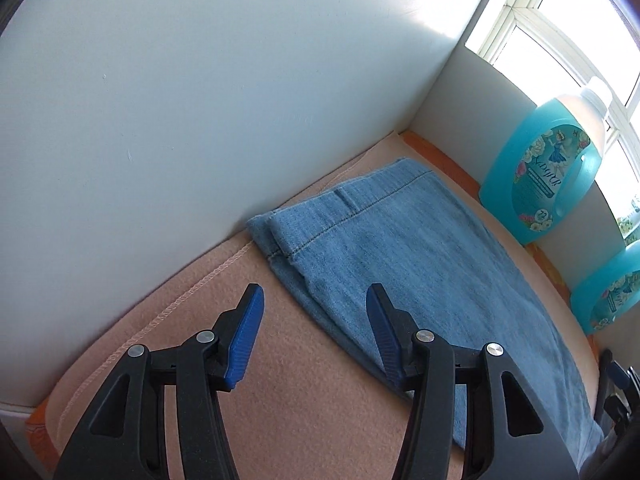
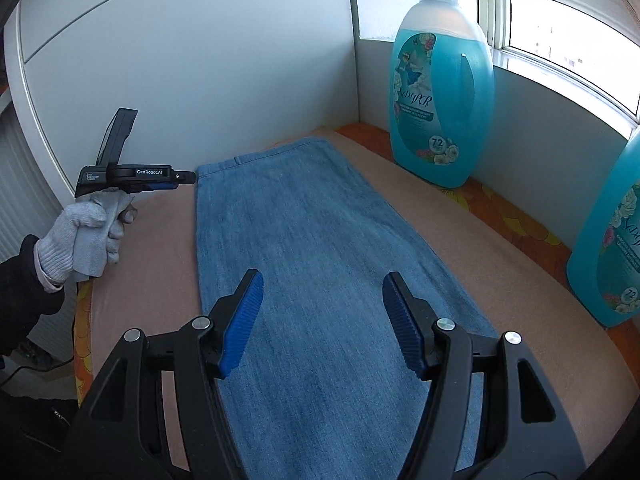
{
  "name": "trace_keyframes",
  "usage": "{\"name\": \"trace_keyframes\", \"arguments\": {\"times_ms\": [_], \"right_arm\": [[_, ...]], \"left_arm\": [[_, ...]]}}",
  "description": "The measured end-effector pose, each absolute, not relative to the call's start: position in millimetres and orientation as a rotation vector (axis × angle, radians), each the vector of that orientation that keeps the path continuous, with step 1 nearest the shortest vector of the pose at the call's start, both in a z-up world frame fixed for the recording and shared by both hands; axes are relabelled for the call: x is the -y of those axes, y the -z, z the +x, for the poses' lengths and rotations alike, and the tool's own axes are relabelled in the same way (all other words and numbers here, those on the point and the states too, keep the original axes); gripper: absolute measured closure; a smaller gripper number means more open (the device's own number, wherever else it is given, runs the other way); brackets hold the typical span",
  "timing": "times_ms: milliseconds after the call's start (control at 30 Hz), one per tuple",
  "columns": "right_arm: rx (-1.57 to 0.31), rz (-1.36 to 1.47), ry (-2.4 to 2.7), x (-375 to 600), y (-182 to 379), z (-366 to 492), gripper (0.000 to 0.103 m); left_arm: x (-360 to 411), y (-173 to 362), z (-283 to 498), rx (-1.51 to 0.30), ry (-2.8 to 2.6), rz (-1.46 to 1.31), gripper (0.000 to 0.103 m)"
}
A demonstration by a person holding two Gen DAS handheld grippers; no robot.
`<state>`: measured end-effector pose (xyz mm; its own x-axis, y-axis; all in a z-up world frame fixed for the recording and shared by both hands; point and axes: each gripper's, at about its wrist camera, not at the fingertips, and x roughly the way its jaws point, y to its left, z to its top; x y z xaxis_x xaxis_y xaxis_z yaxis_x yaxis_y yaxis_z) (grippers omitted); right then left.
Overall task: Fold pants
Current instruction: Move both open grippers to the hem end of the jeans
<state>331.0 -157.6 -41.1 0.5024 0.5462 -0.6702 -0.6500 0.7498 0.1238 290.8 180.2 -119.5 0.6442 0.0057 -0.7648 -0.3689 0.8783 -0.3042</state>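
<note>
Blue denim pants [image 2: 320,248] lie folded into one long flat strip on a peach blanket [image 2: 500,280]. Their stitched hem end [image 1: 344,216] is close to the white wall. In the left wrist view my left gripper [image 1: 314,296] hovers open over the strip's near edge, and its blue pads [image 1: 244,332] hold nothing. The right wrist view shows the same left gripper [image 2: 186,177] from the side, held by a grey-gloved hand [image 2: 88,232] beside the hem corner. My right gripper [image 2: 323,280] hangs open above the middle of the strip with nothing between its pads.
Two big turquoise detergent bottles [image 2: 440,92] [image 2: 612,248] stand along the window side of the blanket. A white wall [image 1: 200,100] closes the far side. The blanket's left edge [image 2: 86,320] drops off to the floor, with a radiator behind it.
</note>
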Motion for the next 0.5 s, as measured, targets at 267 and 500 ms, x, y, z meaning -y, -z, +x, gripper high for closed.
{"name": "trace_keyframes", "arguments": {"times_ms": [267, 500], "right_arm": [[-0.757, -0.1, -0.698, 180, 44, 337, 0.039], [-0.753, -0.106, -0.689, 187, 44, 336, 0.039]], "left_arm": [[-192, 133, 304, -0.864, -0.301, -0.507, 0.051], [-193, 139, 310, -0.864, -0.325, -0.487, 0.051]]}}
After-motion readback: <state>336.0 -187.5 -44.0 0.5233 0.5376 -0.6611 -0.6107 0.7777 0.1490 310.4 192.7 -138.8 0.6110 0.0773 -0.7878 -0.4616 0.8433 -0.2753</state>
